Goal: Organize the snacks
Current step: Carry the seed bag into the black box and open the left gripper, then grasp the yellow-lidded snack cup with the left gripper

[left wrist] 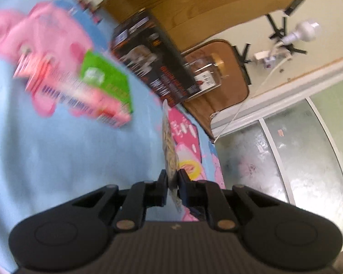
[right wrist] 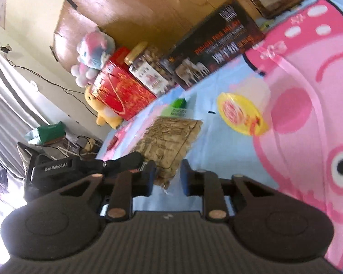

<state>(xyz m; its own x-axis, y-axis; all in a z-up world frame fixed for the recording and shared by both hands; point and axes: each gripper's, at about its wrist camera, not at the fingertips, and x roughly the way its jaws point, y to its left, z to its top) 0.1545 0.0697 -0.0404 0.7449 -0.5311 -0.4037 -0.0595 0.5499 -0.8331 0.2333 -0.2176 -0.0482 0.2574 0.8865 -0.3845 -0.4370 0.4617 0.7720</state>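
Note:
A clear bag of pale seeds [right wrist: 171, 141] lies over the blue cartoon sheet [right wrist: 217, 159]. In the left wrist view the same bag [left wrist: 169, 146] shows edge-on, and my left gripper [left wrist: 172, 182] is shut on its near edge. In the right wrist view that left gripper [right wrist: 140, 162] grips the bag's left side. My right gripper [right wrist: 168, 175] stands with its jaws on either side of the bag's near corner, and gaps show between the pads and the bag. A pink snack box [left wrist: 80, 91] and a green packet [left wrist: 105, 77] lie blurred further off.
A black box [right wrist: 217, 45], a red box [right wrist: 119, 89] and a jar of nuts [right wrist: 146, 68] line the wooden headboard [right wrist: 137, 11]. A yellow round packet [right wrist: 242, 114] and a small green packet [right wrist: 178, 107] lie on the sheet. Plush toys [right wrist: 93, 52] sit behind the red box.

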